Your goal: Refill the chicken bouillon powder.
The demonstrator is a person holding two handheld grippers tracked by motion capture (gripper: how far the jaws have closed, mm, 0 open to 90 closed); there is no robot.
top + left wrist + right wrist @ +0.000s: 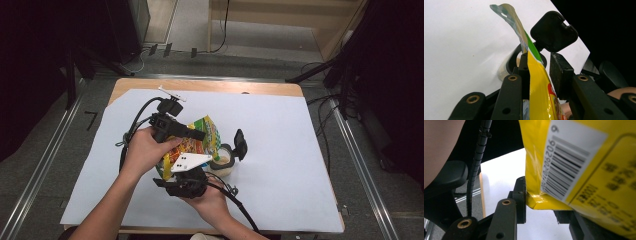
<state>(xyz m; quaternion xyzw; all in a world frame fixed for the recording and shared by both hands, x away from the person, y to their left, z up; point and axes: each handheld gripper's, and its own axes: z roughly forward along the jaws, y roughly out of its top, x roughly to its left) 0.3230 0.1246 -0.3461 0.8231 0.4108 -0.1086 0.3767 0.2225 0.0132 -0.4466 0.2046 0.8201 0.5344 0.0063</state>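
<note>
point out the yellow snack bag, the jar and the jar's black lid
snack bag (539,82), left gripper view, on its yellow side between the jaws
jar (223,165), high view, on its open top
black lid (554,31), left gripper view, on the middle of the flipped-up lid

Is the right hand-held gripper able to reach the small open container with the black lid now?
Probably not yet. The right hand-held gripper is occupied with the yellow bag, which also sits between it and the container. The bag would have to be released first.
</note>
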